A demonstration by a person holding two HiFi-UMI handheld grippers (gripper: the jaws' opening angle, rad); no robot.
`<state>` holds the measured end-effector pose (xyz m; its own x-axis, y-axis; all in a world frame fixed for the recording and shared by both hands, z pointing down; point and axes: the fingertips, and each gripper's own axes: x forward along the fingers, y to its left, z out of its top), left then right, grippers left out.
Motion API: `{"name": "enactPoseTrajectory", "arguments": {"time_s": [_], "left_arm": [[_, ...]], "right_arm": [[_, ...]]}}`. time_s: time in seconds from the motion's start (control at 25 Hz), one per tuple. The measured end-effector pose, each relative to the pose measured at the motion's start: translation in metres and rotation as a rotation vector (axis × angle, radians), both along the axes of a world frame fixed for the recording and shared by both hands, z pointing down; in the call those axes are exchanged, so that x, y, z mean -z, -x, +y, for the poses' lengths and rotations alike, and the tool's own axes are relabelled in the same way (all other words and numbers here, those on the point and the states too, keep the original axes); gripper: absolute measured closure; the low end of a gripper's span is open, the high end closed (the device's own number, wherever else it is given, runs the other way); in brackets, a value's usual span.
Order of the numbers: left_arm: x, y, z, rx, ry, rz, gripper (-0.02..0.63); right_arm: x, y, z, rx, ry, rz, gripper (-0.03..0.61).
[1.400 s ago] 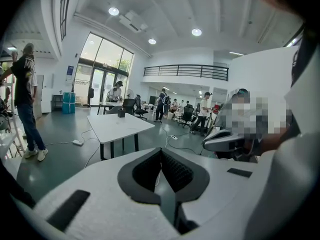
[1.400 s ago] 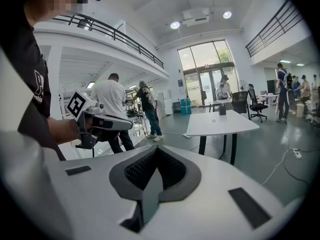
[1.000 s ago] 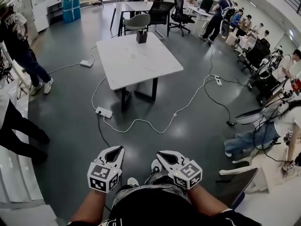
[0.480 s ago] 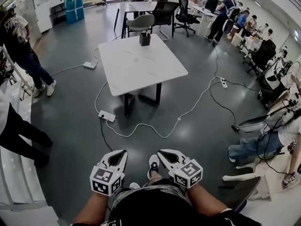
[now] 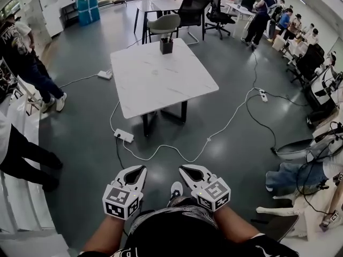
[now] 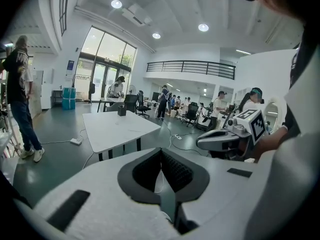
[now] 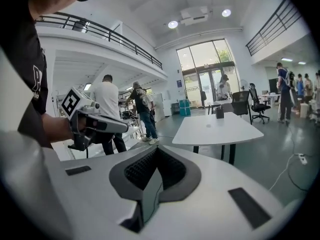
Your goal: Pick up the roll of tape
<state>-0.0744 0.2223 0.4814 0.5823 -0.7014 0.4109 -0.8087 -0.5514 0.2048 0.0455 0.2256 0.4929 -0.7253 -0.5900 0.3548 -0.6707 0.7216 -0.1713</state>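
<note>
White-shelled and empty, the left gripper [image 5: 140, 169] is carried low ahead of the body, its ridged black pads pressed flat together. The right gripper [image 5: 182, 168] is held just beside it, likewise closed on nothing. Both are pointed across a grey floor [image 5: 80, 143] towards a white table [image 5: 161, 84], which stands well apart from them beyond a power strip [image 5: 124, 136] and a looping white cable [image 5: 177, 153]. A dark container [image 5: 166, 45] is seen at the table's far edge. The roll of tape cannot be made out in any view. It is judged most likely to lie on that table top, though nothing roll-shaped is resolved there.

The step in hand is judged to be the approach. It would be done well if the cable and strip were stepped over rather than snagged and the table were met at its near edge. The jaws are best parted only once the roll has been found and one gripper has been lined up across its rim.

Against the frames from a second and half a second earlier, the table is shown larger and nearer, and the strip has slid lower in the head view. Both grippers are unchanged, closed and side by side.
</note>
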Motion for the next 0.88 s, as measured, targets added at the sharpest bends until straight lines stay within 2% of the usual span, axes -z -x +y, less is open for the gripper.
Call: {"name": "enactPoseTrajectory", "arguments": {"time_s": [0.32,0.48,0.6,0.88], "left_arm": [[0.002,-0.037,-0.060,0.035,0.009,-0.038,0.595],[0.012,-0.060,-0.087,0.031,-0.029,-0.062,0.595],[0.016,-0.065,-0.104,0.056,-0.037,-0.055,0.595],[0.007,-0.069,-0.112,0.076,0.002,-0.070,0.595]], "right_arm": [[0.009,-0.045,-0.070,0.022,-0.008,-0.021,0.575],[0.012,-0.065,-0.095,0.044,-0.022,-0.009,0.575],[0.006,-0.073,-0.109,0.059,-0.017,-0.008,0.575],[0.000,-0.082,-0.124,0.066,0.013,-0.032,0.575]]}}
